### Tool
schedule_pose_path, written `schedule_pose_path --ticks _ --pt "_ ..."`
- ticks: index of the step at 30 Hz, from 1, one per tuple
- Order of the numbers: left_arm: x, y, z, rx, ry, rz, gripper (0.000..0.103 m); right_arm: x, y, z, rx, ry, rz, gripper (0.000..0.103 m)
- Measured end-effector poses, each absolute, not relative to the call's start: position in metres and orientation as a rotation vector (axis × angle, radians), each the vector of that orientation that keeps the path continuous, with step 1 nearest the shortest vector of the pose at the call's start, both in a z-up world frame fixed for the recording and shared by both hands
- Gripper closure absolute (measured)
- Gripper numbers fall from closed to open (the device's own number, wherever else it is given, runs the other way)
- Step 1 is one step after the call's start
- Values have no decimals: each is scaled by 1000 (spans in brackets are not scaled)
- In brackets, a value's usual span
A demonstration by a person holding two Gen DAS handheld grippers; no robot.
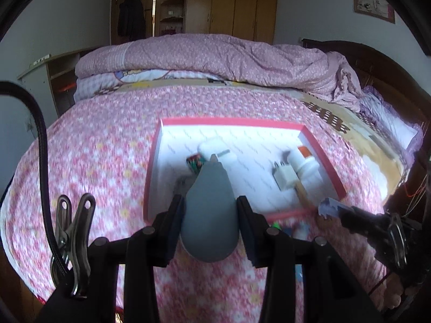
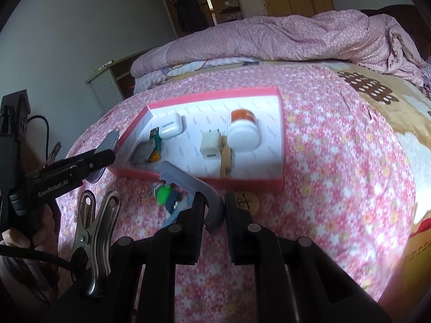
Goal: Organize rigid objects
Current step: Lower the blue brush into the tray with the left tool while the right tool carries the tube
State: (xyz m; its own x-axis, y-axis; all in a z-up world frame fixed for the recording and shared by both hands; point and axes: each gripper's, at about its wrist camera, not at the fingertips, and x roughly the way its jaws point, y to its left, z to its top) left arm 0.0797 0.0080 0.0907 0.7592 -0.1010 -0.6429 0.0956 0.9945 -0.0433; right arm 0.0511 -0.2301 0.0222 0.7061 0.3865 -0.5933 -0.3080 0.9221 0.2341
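Left wrist view: left gripper (image 1: pixel 211 215) clamped on a grey teardrop-shaped rubber bulb (image 1: pixel 210 212), nozzle pointing into the shallow pink-rimmed white tray (image 1: pixel 231 122) on the floral pink bedspread (image 1: pixel 102 145); bulb hangs over the tray's near-left edge, not set down yet as far as I can judge; in the tray already: white rounded earbud case (image 1: pixel 216 149), small multicoloured block (image 1: pixel 194 162) beside it, white plug adapter (image 1: pixel 282 173), white bottle with orange cap (image 1: pixel 301 158), wooden clip (image 1: pixel 303 195) by the near-right rim.

Right wrist view: right gripper (image 2: pixel 214 210) holds a curved grey flat metal piece (image 2: pixel 188 180), pinched at its near end, far end reaching to the tray's near wall (image 2: pixel 242 181); piece not in the tray yet; same five items inside; left on the bedspread in front of the tray: green-and-blue small toy cluster (image 2: pixel 168 195), round tan disc (image 2: pixel 246 202) just beside the right finger.

Progress, my read: more than half done; two items in transit, at least two loose.
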Motion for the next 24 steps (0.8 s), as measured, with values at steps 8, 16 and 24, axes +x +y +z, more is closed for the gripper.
schedule_pose_path --ticks 8,16,24 --pt "128 12 91 -3 694 -89 61 87 -227 32 161 691 361 87" --pt "172 11 76 -19 748 -79 61 134 -226 42 165 690 306 87" --pt "192 9 63 -30 771 -72 61 176 -221 44 141 698 262 87"
